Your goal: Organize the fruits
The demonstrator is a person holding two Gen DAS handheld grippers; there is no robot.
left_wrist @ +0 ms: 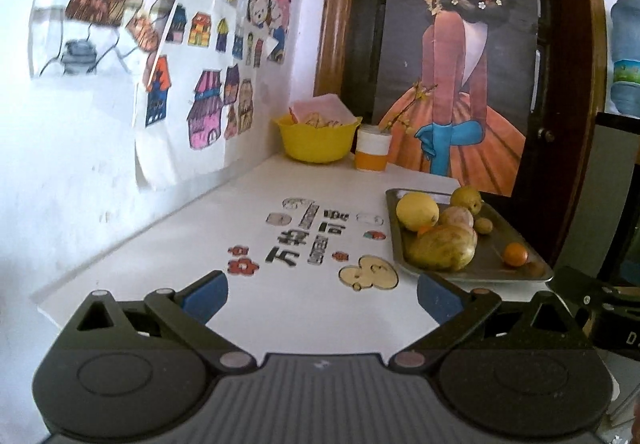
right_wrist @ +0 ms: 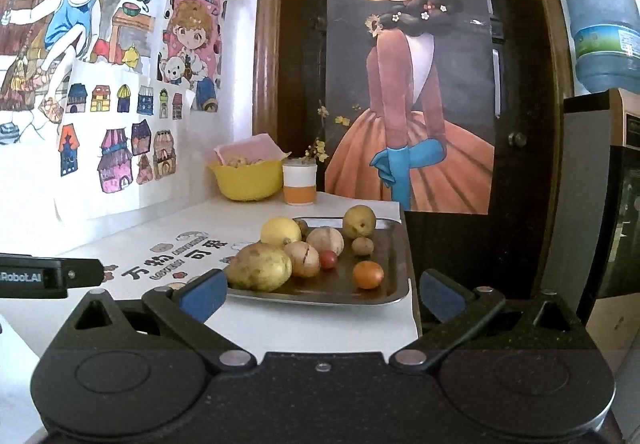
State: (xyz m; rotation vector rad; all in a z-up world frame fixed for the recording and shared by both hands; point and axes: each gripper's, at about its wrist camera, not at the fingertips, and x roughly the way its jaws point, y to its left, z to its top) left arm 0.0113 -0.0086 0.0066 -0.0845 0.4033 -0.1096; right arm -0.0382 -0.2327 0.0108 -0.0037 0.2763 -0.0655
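Both the left tongs (left_wrist: 322,294) and right tongs (right_wrist: 322,294) gape wide, empty. The fruit sits piled on a metal tray (right_wrist: 394,294) at frame centre on the bench (right_wrist: 256,324). The small orange fruit (right_wrist: 368,274) looks light, smooth and likely to roll; pinch it across its middle.

Both views are lit by soft, fairly bright daylight that washes the white wall (left_wrist: 80,148) and table (left_wrist: 248,228) almost to blank, with a slight bluish cast. Shadows are faint; the fruit throw only weak dark patches on the steel tray (right_wrist: 384,284), which shows a dull sheen rather than glare. Fisheye distortion bends the door frame (right_wrist: 556,84) and posters towards black corners, and fine detail is soft and slightly smeared throughout.
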